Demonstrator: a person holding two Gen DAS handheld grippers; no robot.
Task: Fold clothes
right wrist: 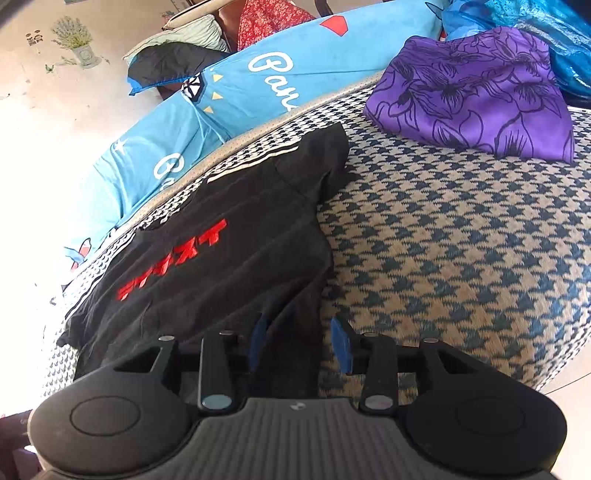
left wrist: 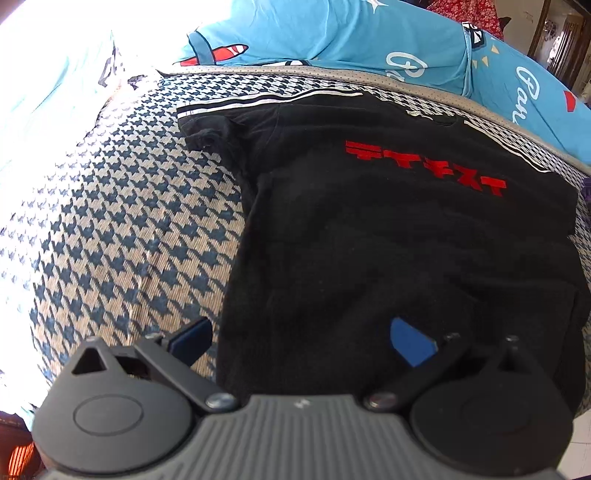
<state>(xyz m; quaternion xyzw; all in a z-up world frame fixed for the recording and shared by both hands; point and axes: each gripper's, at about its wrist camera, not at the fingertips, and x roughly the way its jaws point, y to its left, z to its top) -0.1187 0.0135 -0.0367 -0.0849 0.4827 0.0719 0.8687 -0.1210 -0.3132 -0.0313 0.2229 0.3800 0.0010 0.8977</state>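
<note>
A black T-shirt [left wrist: 388, 229] with red lettering and white sleeve stripes lies spread flat on a houndstooth cushion [left wrist: 110, 229]. My left gripper [left wrist: 306, 339] is open at the shirt's near hem, its left finger over the cushion and its right finger over the cloth. In the right wrist view the same shirt [right wrist: 229, 266] lies to the left. My right gripper [right wrist: 301, 345] is open and straddles the shirt's near right edge, with black cloth between the blue pads.
A blue printed bedsheet [left wrist: 332, 33] lies beyond the cushion's grey piped edge; it also shows in the right wrist view [right wrist: 192, 122]. A folded purple flowered cloth [right wrist: 476, 92] sits at the cushion's far right. Bare houndstooth cushion [right wrist: 461, 251] lies right of the shirt.
</note>
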